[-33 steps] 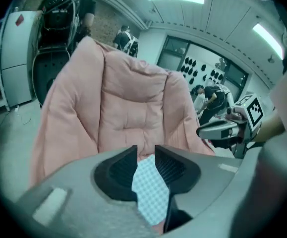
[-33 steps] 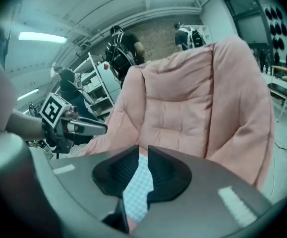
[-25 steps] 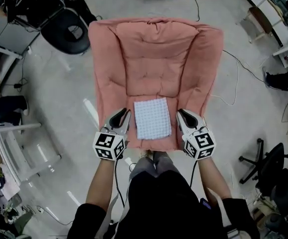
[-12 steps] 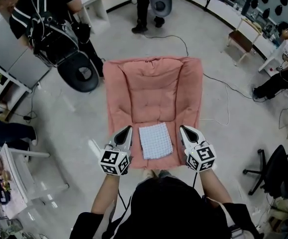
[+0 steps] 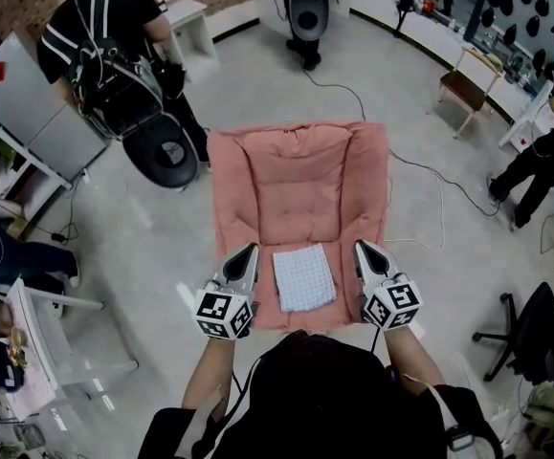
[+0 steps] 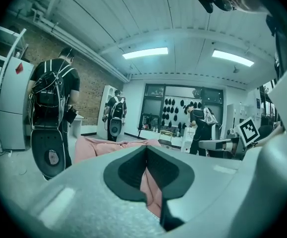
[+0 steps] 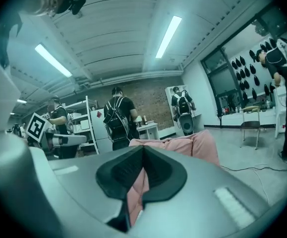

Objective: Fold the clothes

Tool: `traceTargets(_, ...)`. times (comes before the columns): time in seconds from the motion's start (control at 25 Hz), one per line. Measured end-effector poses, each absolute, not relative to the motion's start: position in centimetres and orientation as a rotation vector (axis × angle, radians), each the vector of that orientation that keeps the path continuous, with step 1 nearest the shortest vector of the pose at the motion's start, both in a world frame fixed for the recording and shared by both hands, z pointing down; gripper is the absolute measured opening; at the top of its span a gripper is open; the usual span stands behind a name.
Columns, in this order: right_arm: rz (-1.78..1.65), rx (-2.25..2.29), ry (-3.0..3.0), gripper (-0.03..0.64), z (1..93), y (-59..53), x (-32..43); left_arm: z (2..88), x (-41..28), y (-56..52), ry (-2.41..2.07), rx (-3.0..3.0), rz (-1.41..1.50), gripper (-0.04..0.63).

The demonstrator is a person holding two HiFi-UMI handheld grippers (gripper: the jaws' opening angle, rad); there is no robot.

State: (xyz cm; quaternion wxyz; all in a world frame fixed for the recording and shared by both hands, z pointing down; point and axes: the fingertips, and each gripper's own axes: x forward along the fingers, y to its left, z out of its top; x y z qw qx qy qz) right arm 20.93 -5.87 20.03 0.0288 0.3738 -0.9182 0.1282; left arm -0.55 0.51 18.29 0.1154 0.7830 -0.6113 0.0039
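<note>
Only in the head view we see the checked cloth (image 5: 304, 278) on the pink mat (image 5: 296, 185); left tool (image 5: 252, 249) and right tool (image 5: 361, 246) are closed, empty.

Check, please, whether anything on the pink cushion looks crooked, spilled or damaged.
Nothing stands out. The folded checked cloth lies flat and neat on the pink cushion, near its front edge, between the left gripper and the right gripper, both shut and empty. No spill or tear shows.
</note>
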Motion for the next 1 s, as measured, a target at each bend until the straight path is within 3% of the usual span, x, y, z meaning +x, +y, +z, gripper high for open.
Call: traceTargets(1.0,0.345,1.159,-2.875,0.005,18.2,-6.9,21.0,17.6,0.2,0.1,-1.802,2.284,-0.024,0.006)
